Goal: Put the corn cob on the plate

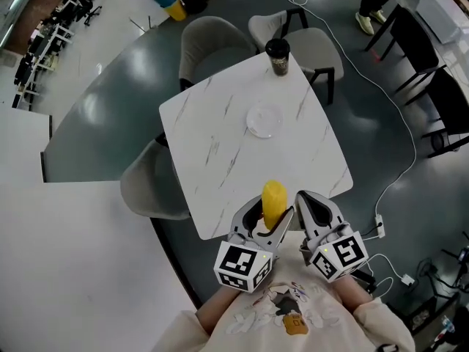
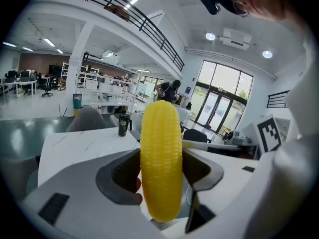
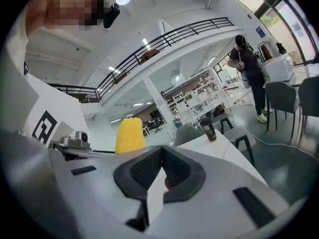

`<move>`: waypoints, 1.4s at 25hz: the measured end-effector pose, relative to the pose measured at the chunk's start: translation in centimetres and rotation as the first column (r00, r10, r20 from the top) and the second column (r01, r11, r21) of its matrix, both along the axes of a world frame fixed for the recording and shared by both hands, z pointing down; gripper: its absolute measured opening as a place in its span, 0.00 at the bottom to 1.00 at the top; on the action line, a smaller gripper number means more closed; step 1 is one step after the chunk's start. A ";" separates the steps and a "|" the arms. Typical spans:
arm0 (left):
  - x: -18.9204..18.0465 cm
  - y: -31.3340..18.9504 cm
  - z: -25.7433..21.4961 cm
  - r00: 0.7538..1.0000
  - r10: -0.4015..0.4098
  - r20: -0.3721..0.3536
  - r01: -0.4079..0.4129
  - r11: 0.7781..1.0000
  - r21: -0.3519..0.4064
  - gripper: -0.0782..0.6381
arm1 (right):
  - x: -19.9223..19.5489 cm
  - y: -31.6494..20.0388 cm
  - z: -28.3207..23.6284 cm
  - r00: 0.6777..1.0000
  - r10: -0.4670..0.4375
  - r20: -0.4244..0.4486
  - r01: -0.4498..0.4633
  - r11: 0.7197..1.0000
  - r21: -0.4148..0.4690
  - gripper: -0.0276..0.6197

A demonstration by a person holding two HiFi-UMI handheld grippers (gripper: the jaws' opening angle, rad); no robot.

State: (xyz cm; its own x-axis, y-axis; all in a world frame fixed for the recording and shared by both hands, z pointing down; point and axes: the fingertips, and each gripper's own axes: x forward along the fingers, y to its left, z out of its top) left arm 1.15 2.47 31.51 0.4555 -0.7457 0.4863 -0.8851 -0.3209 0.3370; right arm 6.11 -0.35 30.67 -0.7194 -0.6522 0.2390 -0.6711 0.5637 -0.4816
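Observation:
A yellow corn cob (image 1: pixel 274 201) stands upright between the jaws of my left gripper (image 1: pixel 267 215), which is shut on it over the near edge of the white marble table (image 1: pixel 220 160). In the left gripper view the corn cob (image 2: pixel 160 158) fills the middle, pinched by both pads. My right gripper (image 1: pixel 311 210) hangs just right of the left one, shut with nothing between its jaws; the right gripper (image 3: pixel 158 176) shows its pads closed together. The cob's tip (image 3: pixel 129 136) shows to its left. A clear plate (image 1: pixel 264 119) lies near the table's middle, far from both grippers.
A dark cup (image 1: pixel 278 56) stands at the table's far corner. Grey chairs (image 1: pixel 212 39) ring the table at the far side and one sits at the left (image 1: pixel 150 189). A white cable (image 1: pixel 396 123) runs across the floor at the right. A person (image 3: pixel 246 59) stands far off.

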 end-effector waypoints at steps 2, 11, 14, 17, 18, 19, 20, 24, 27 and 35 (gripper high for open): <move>0.1 -0.2 -0.2 1.000 0.000 0.007 0.000 1.000 -0.003 0.47 | 0.0 -0.4 0.0 1.000 -0.004 0.005 0.004 1.000 -0.007 0.05; -1.3 -1.7 0.7 1.000 -0.013 0.026 0.013 1.000 -0.002 0.47 | -1.4 -1.3 1.0 0.999 -0.046 -0.019 0.046 0.999 0.006 0.05; -2.0 -2.3 0.7 0.999 -0.042 0.022 0.042 0.999 0.005 0.47 | -1.6 -1.9 0.8 0.998 -0.050 -0.030 0.051 0.999 0.015 0.05; -3.0 -2.8 1.0 0.998 -0.062 0.032 0.062 0.998 0.000 0.47 | -2.3 -2.7 0.8 0.998 -0.057 -0.036 0.058 0.998 0.018 0.05; -3.2 -2.9 1.2 0.997 -0.066 0.033 0.066 0.998 -0.007 0.47 | -2.5 -2.9 0.8 0.997 -0.061 -0.039 0.061 0.998 0.019 0.05; -3.4 -3.1 1.3 0.997 -0.070 0.032 0.071 0.997 -0.013 0.47 | -2.7 -3.1 0.8 0.997 -0.065 -0.043 0.066 0.998 0.020 0.05; -3.6 -3.3 1.4 0.997 -0.074 0.031 0.074 0.997 -0.017 0.47 | -3.0 -3.3 0.8 0.996 -0.071 -0.046 0.072 0.997 0.019 0.05; -4.3 -4.2 2.1 0.997 -0.079 0.021 0.079 0.996 -0.038 0.47 | -3.9 -4.3 1.5 0.994 -0.078 -0.072 0.080 0.996 0.025 0.05; -4.8 -5.1 2.9 0.997 -0.075 0.018 0.076 0.995 -0.057 0.47 | -4.3 -5.2 2.3 0.992 -0.069 -0.105 0.073 0.997 0.034 0.05; -5.5 -7.5 5.0 0.998 -0.065 0.002 0.065 0.992 -0.104 0.47 | -5.0 -7.6 3.5 0.988 -0.050 -0.144 0.056 0.998 0.037 0.05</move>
